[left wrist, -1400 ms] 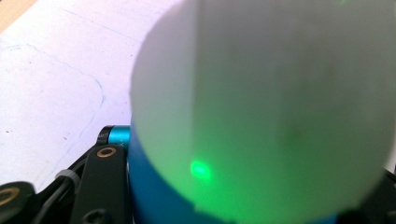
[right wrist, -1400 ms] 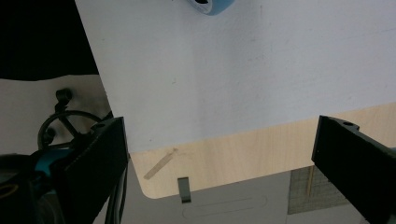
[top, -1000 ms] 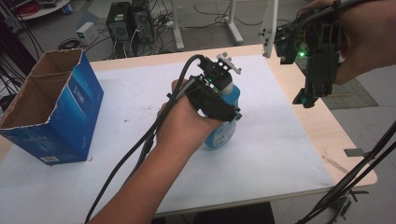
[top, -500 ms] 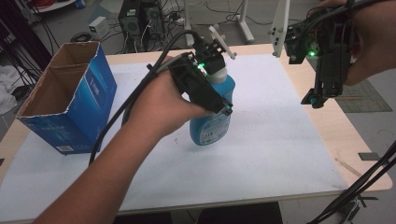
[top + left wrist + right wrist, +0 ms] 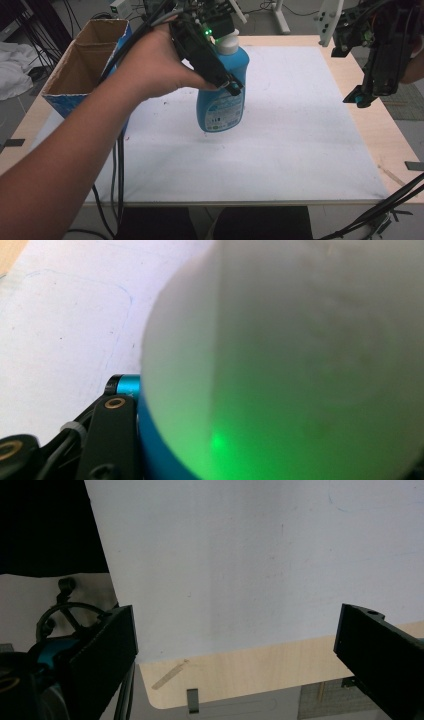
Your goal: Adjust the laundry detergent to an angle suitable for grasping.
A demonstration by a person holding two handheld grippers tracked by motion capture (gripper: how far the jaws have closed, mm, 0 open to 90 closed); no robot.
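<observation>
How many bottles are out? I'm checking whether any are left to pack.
1: a blue bottle with a white cap, held above the white mat in the left tool, beside the box. The box's inside is mostly hidden, so more may be there.

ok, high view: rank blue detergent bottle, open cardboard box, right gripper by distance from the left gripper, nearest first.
From the left gripper:
1. Blue plastic detergent bottle with white cap: clamped in its jaws, mid-table.
2. Open cardboard box with blue sides: on the table's left edge.
3. Right gripper: raised over the table's right edge.

One blue bottle (image 5: 222,95), one cardboard box (image 5: 82,70), two grippers — left (image 5: 207,47), right (image 5: 382,55); one white mat (image 5: 280,145), seemingly.
</observation>
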